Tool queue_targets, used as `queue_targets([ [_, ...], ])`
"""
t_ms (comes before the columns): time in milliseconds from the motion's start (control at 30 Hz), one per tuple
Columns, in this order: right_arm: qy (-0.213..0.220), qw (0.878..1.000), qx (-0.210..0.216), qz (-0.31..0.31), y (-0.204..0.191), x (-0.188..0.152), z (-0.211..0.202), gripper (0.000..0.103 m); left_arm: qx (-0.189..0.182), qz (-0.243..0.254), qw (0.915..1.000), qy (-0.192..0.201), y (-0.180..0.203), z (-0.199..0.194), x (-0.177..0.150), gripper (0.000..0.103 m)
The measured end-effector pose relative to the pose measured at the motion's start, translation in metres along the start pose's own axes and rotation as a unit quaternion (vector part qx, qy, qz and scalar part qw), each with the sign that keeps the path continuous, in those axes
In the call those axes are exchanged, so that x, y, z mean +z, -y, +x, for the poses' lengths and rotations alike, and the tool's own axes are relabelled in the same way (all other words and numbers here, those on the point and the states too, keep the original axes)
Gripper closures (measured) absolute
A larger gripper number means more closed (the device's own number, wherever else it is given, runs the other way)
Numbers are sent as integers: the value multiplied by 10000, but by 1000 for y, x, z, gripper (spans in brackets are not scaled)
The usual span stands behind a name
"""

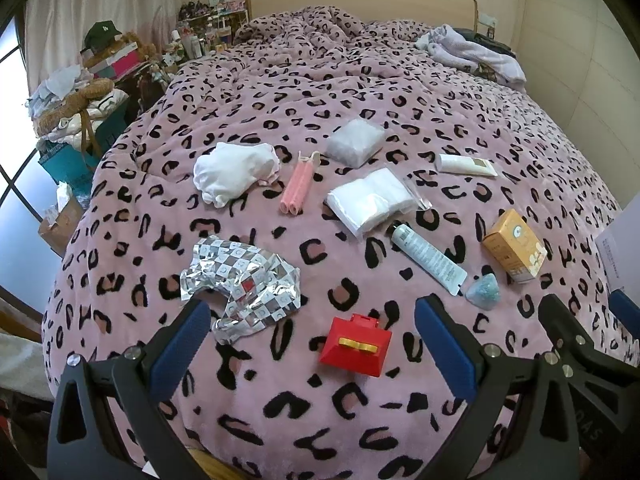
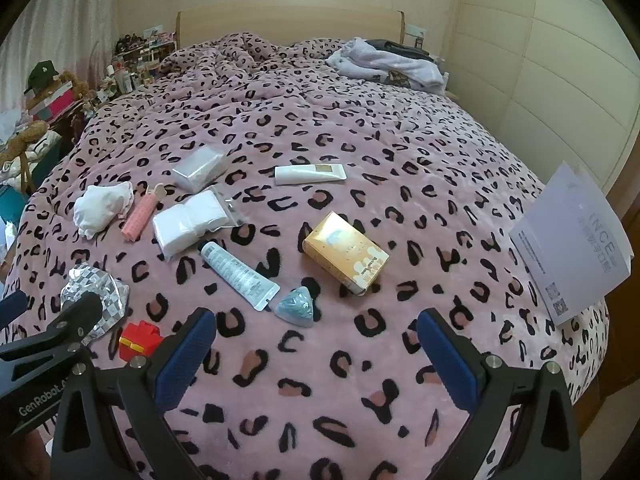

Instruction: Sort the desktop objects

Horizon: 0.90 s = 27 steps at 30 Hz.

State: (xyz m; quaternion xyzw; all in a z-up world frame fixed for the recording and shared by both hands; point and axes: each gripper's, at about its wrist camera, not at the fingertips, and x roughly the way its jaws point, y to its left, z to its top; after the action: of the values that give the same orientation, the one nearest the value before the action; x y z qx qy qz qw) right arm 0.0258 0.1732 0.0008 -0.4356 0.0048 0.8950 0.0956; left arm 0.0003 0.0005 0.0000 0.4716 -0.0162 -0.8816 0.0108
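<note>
Loose items lie on a pink leopard-print bedspread (image 1: 280,420). My left gripper (image 1: 312,344) hangs open just above a red hair clip (image 1: 356,344), touching nothing. A crumpled silver checkered wrapper (image 1: 240,284) sits left of the clip. My right gripper (image 2: 316,348) is open over bare bedspread (image 2: 320,400), with a small blue triangular packet (image 2: 297,307) and an orange box (image 2: 346,258) just beyond it. Farther out lie a grey tube (image 2: 240,276), white pads in a clear bag (image 2: 190,226), pink rollers (image 1: 296,184), a white cloth (image 1: 232,174), a white tube (image 2: 310,174) and a clear packet (image 1: 354,142).
A white paper bag (image 2: 576,240) stands at the bed's right edge. Clothes (image 2: 392,62) are piled near the headboard. Cluttered boxes and shelves (image 1: 80,112) crowd the bed's left side. The other gripper shows at the side of each view.
</note>
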Motion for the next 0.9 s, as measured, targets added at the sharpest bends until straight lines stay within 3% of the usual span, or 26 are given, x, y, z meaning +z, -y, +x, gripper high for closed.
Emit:
queue_targets([
  [900,0,10000,0,25,-1,-3,-5,0,80,-94,9999,-36,-7,-1,-11,0],
])
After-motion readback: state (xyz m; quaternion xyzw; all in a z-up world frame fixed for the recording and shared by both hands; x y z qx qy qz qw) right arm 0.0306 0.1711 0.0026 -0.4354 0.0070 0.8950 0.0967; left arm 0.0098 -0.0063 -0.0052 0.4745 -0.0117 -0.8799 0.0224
